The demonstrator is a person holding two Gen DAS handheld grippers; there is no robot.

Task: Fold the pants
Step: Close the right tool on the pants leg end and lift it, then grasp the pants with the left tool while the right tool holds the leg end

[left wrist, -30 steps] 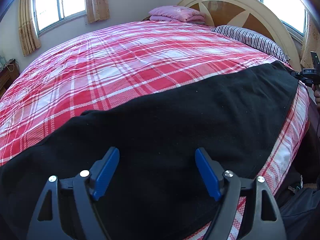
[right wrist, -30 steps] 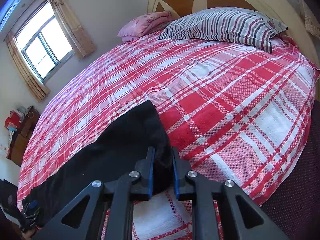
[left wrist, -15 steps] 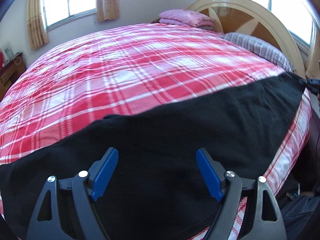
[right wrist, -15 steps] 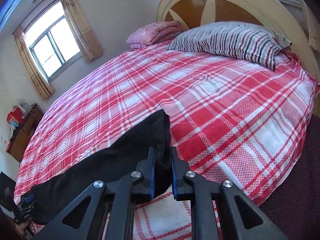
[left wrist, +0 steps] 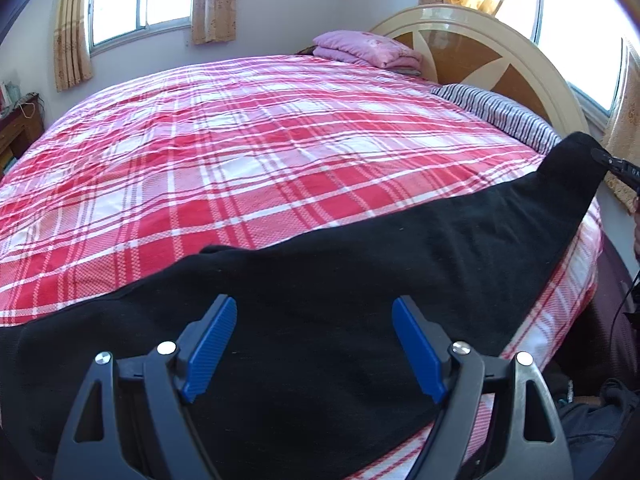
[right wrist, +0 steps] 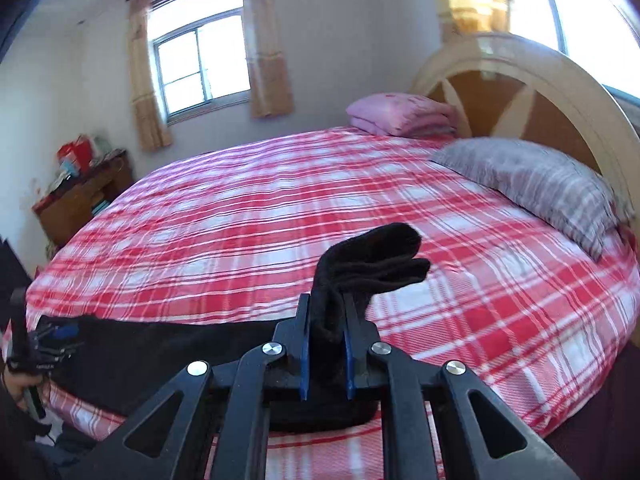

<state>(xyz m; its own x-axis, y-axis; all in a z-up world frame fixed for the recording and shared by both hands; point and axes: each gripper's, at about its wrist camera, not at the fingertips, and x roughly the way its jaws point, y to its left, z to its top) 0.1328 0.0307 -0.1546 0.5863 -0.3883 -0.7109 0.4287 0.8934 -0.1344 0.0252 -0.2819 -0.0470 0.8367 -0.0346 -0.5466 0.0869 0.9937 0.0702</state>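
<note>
Across the near edge of the bed with the red-and-white plaid cotton sheet (left wrist: 248, 168) lie the black fleece pants (left wrist: 328, 280), stretched out lengthwise along that edge. One end is lifted off the sheet: the right gripper (right wrist: 325, 344) has its blue pads pressed together on a bunched wad of the black fabric, and the free tip flops forward over the jaws. From the left wrist view you can see that raised end going up toward the right-hand tool at the frame's edge.

The left gripper (left wrist: 314, 344) hangs over the middle of the pants with its blue-padded fingers (left wrist: 208, 344) spread wide, nothing between them. Whether the tips actually touch the cloth is hard to say from this angle, looks like just above to me.

Farther back there's a grey striped pillow (right wrist: 536, 188) against the cream and brown wooden headboard (right wrist: 532, 92), with a folded pink blanket (right wrist: 400, 114) just beside it. The right view is a bit blurry.
</note>
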